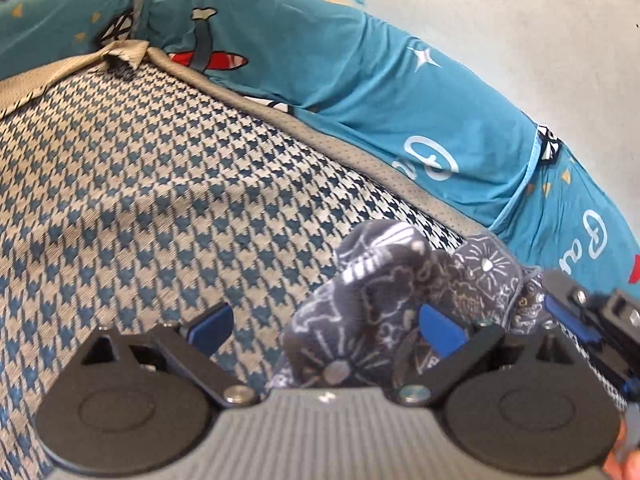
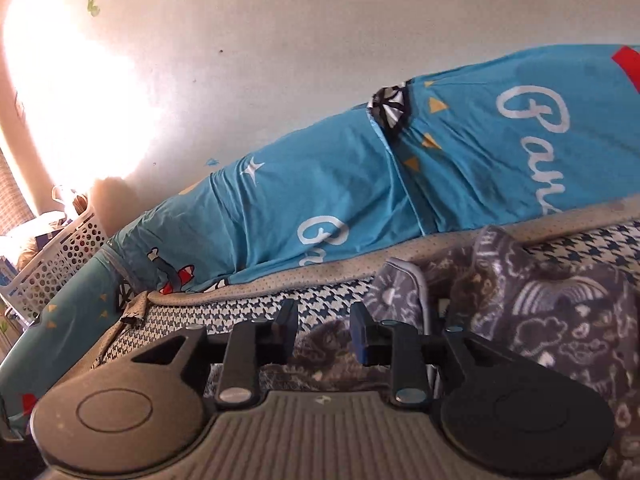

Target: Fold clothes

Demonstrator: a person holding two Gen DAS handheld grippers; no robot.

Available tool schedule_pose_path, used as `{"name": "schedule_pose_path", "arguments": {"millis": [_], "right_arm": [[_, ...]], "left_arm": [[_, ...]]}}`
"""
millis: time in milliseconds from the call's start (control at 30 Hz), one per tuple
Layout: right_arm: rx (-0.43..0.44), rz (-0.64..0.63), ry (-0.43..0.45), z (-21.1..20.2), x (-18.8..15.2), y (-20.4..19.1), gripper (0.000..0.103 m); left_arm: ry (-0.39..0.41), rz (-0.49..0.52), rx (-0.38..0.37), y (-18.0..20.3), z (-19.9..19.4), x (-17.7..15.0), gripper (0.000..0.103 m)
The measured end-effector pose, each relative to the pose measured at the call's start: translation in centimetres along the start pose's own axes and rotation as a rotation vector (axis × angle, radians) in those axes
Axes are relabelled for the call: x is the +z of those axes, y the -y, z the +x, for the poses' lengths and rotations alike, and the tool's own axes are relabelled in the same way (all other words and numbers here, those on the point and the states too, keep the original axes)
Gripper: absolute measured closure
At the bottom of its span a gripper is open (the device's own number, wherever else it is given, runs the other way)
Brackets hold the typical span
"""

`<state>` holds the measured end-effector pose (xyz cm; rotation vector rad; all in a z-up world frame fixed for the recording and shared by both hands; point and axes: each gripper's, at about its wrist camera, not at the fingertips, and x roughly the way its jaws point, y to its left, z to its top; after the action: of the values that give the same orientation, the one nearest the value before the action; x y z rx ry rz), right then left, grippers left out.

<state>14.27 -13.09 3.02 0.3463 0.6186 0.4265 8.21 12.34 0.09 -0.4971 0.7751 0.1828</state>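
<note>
A grey garment (image 1: 380,280) with white cloud and rainbow doodles lies bunched on a blue-and-cream houndstooth mat (image 1: 160,200). My left gripper (image 1: 326,328) is open wide. The bunched cloth rises between its fingers and drapes over the right blue pad (image 1: 440,330), while the left pad is bare. In the right wrist view the same garment (image 2: 560,312) is heaped at the right and runs under my right gripper (image 2: 324,330). That gripper is open with a narrower gap, and cloth shows below the gap. The right gripper's black frame (image 1: 600,312) touches the cloth's right end.
Teal bedding (image 2: 480,160) with white script, stars and a red plane lies rolled along the mat's (image 2: 240,308) far edge, against a pale wall (image 2: 320,40). A white perforated laundry basket (image 2: 56,264) stands at the far left. The teal roll (image 1: 360,80) also borders the mat in the left view.
</note>
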Motion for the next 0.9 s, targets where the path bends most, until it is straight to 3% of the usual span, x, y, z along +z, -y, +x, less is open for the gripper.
{"name": "schedule_pose_path", "arguments": {"millis": [267, 500, 733, 800, 900], "right_arm": [[-0.151, 0.031, -0.068, -4.9, -2.8, 2.2, 0.066], [-0.203, -0.096, -0.108, -7.4, -3.6, 3.8, 0.062], [-0.290, -0.149, -0.164, -8.8, -4.3, 7.1, 0.062], [-0.300, -0.124, -0.214, -8.8, -4.5, 8.6, 0.062], [-0.307, -0.094, -0.218, -9.4, -4.4, 9.5, 0.063]], "left_arm": [[0.016, 0.040, -0.086, 4.1, 0.1, -1.5, 0.003], [-0.015, 0.173, -0.164, 7.7, 2.1, -3.4, 0.000], [-0.012, 0.188, -0.144, 7.2, 5.3, -2.9, 0.000], [-0.031, 0.167, -0.134, 6.4, 6.6, -2.7, 0.000], [-0.006, 0.167, -0.108, 6.2, 7.1, -2.7, 0.000]]}}
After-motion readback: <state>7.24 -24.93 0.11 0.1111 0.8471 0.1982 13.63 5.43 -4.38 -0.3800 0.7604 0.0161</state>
